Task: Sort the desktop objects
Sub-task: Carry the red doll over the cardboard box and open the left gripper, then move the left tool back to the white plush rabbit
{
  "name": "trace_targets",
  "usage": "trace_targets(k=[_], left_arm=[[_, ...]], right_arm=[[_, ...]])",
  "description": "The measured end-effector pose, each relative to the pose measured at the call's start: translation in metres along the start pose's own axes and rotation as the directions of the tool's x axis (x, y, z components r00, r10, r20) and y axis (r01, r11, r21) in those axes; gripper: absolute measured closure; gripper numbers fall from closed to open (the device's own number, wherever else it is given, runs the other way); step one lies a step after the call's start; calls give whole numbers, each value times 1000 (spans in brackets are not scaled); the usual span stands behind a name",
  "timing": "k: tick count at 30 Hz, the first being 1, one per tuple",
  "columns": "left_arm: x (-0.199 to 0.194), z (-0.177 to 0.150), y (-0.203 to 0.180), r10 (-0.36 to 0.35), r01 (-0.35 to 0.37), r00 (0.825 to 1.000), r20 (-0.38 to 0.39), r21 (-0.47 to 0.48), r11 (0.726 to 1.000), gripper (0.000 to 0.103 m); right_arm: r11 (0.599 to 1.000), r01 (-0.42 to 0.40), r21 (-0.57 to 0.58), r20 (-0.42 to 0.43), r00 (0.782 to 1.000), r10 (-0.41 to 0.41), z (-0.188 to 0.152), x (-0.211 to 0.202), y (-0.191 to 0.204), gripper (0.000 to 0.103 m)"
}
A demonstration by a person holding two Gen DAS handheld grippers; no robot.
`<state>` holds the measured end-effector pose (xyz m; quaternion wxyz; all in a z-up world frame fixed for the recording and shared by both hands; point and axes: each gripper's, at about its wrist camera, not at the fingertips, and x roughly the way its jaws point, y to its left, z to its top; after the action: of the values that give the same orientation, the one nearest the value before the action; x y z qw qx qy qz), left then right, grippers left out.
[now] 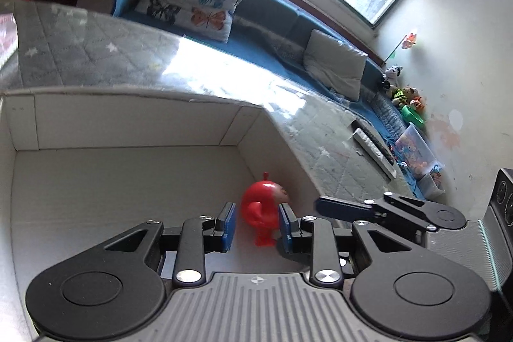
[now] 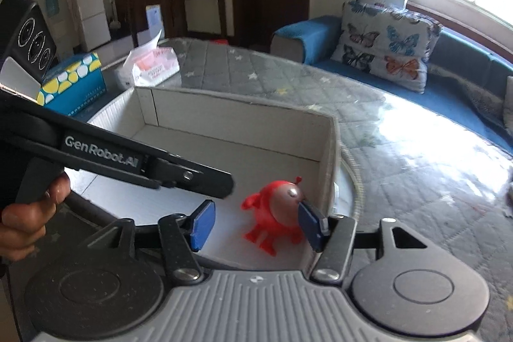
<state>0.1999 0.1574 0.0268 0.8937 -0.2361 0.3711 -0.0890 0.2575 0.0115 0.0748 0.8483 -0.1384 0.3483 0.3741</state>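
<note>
Grippers over white box, red toy inside

White cardboard box [image 2: 243, 120], flat matte walls, holds glossy red plastic toy figure [image 2: 277, 210] w/ round body, stubby legs, near box's right wall. Left gripper [image 1: 258, 221] fingers apart astride toy; right gripper [image 2: 256, 221] also apart, one pad touching toy. Fits just-dropped or abt-to-grab.

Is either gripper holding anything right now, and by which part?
Nothing held: left gripper and right gripper are open; the red toy stands in the white box.
</note>
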Motion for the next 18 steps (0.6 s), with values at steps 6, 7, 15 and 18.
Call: trace_targets(k=[6, 7, 15, 18], left_arm=[[-29, -19, -29, -24, 20, 998, 55, 70, 997, 72], [-33, -23, -34, -30, 25, 998, 60, 83, 996, 72], [-32, -64, -67, -75, 73, 997, 5, 137, 988, 72], [-23, -77, -68, -28, 29, 1000, -12, 150, 988, 72]], right_arm=[[999, 14, 30, 66, 998, -16, -20, -44, -7, 43], [999, 15, 35, 76, 997, -18, -26, -53, -9, 43], [995, 56, 79, 68, 996, -61, -62, -79, -27, 43], [992, 68, 104, 56, 996, -74, -74, -82, -37, 43]])
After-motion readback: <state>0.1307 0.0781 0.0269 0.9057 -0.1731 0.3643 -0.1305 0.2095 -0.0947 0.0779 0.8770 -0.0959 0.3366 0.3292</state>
